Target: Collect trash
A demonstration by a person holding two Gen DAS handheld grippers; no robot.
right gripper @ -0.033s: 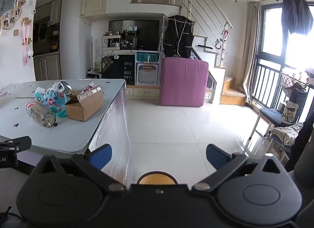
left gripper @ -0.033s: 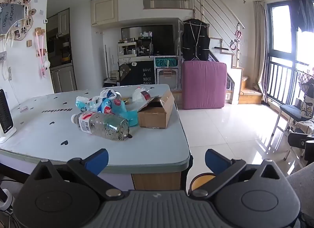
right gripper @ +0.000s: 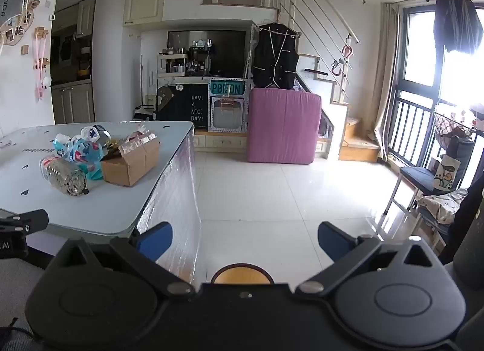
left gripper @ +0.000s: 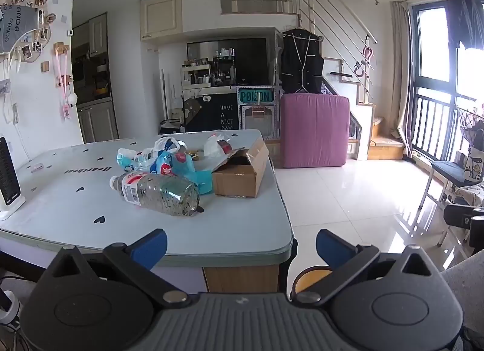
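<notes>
A heap of trash lies on the pale blue-grey table [left gripper: 75, 208]. It holds a clear plastic bottle [left gripper: 157, 192] on its side, crumpled blue and white plastic bags [left gripper: 169, 163], an open cardboard box [left gripper: 242, 174] and a clear wrapper with red print [left gripper: 219, 145]. My left gripper [left gripper: 242, 248] hangs open at the table's near edge, short of the bottle, with nothing between its blue pads. My right gripper [right gripper: 245, 239] is open and empty over the floor, right of the table corner. From there the bottle [right gripper: 65, 177] and box [right gripper: 131, 163] sit far left.
A white and black device [left gripper: 7, 175] stands on the table's left edge. A round orange-topped object [right gripper: 242, 273] sits on the floor below the grippers. A pink cushion block [left gripper: 314, 130] stands by the stairs and a folding chair [left gripper: 447, 172] by the window. White tiled floor spreads between them.
</notes>
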